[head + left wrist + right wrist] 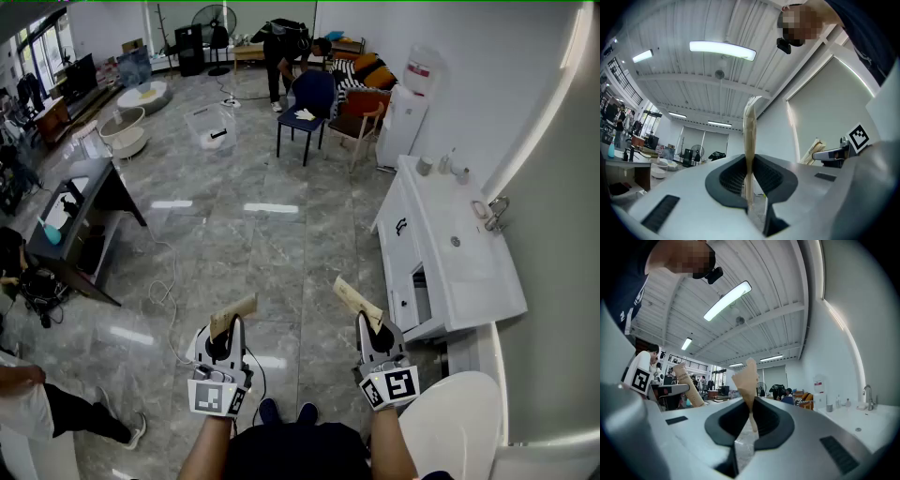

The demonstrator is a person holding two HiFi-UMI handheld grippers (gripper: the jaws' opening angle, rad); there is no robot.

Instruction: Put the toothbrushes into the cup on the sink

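My left gripper is shut on a flat tan paper toothbrush packet that sticks up and forward from the jaws. In the left gripper view the packet stands edge-on between the pads. My right gripper is shut on a second tan packet, which also shows in the right gripper view. Both grippers hang over the floor, well short of the white sink cabinet at the right. A small grey cup stands at the sink's far end, near the faucet.
A white toilet sits close at the lower right. Beyond the sink stand a water dispenser and a blue chair. A dark table is at the left, and a cable lies on the grey tiled floor.
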